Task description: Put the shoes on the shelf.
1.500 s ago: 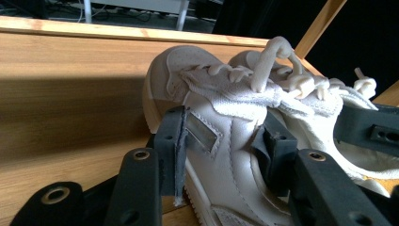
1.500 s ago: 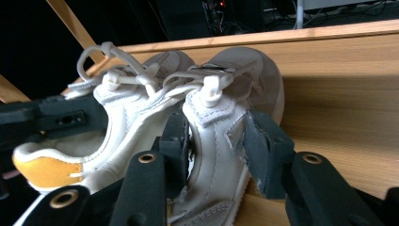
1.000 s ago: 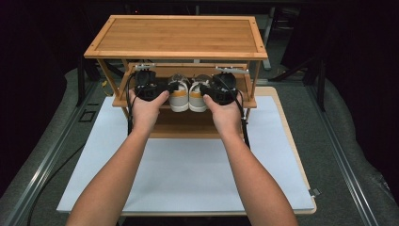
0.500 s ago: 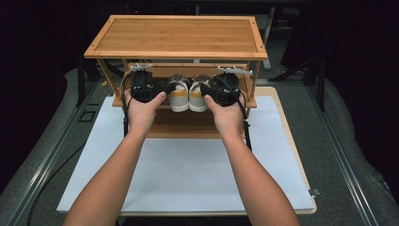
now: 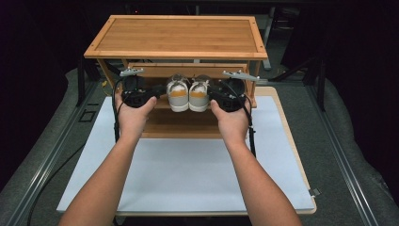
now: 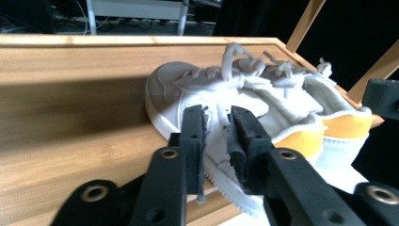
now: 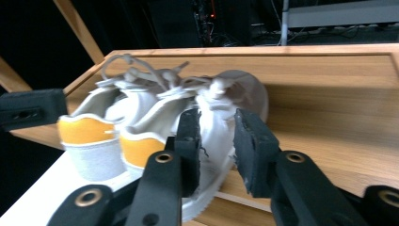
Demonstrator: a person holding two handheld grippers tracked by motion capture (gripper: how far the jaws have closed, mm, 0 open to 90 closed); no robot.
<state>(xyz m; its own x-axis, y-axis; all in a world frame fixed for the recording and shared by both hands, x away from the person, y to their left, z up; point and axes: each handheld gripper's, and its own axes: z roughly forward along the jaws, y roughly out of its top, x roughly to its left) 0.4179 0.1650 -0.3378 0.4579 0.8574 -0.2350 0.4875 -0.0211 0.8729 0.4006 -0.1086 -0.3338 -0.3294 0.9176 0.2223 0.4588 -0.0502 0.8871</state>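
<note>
**Technician:** On the middle shelf of the bamboo shoe rack point(image 5: 175, 40), the pair of white canvas sneakers with yellow heel tabs point(image 5: 188, 94) sat side by side, heels toward you. You had the left gripper point(image 6: 217, 136) at the outer side of the left-hand shoe point(image 6: 207, 108) and the right gripper point(image 7: 215, 141) at the outer side of the right-hand shoe point(image 7: 211, 122).

**Operator:** How did the jaws stand?

**Technician:** Both pairs had just been closing. On the left, the jaws were pinched on the side wall of the upper, with fabric bunched between the pads. On the right, the jaws straddled the side wall and the gap looked wider; you could not confirm from that view that both pads were pressing.

**Operator:** How did you expect the shoes to handle?

**Technician:** You were to treat them as light, with a soft upper that folded under pressure and a stiffer rubber sole point(image 6: 221, 183). A pinch on cloth alone probably let the shoe sag or swing. The collar rim or the sole edge offered a firmer hold. The loose laces point(image 7: 136, 70) could have snagged on the rack.
</note>
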